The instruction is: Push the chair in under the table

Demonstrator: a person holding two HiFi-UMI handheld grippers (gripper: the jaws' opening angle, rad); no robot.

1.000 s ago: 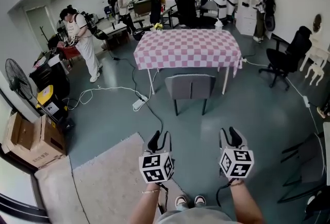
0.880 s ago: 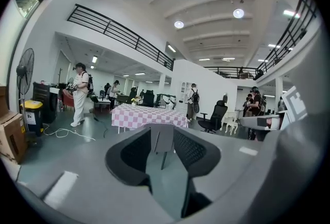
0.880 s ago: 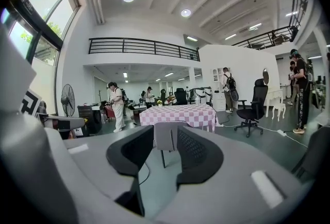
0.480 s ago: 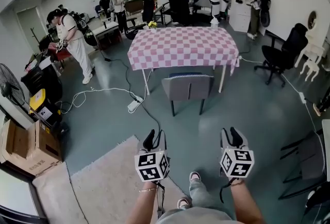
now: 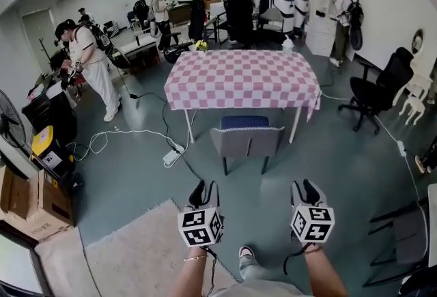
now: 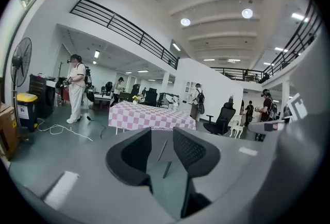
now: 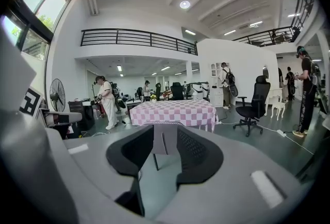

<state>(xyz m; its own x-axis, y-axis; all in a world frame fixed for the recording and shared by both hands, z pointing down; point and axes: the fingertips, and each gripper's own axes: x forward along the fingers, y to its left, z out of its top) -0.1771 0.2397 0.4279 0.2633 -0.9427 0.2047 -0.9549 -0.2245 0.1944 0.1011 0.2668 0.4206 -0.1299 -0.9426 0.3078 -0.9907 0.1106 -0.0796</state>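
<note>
At table [image 5: 205, 84] near edge: chair [image 5: 247, 141] stands out, seat showing. Spread, empty, well short of it: left claw [image 5: 205, 188], right claw [image 5: 305, 186]. Press chair evenly with both, push straight far.

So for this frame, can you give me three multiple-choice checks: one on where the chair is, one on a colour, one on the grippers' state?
1. The chair stands:
A) at the near side of the table, its back toward the person
B) on top of the table
C) tipped over on the rug

2. The tablecloth is:
A) plain blue
B) pink-and-white checked
C) green striped

3. The left gripper and right gripper are:
A) clamped on the chair back
B) shut on nothing
C) open, holding nothing

Key: 1 A, as the head view shows its backrest facing the person; 2 B, as the checks show in all views; 3 C, as both gripper views show the jaws apart, short of the chair.
</note>
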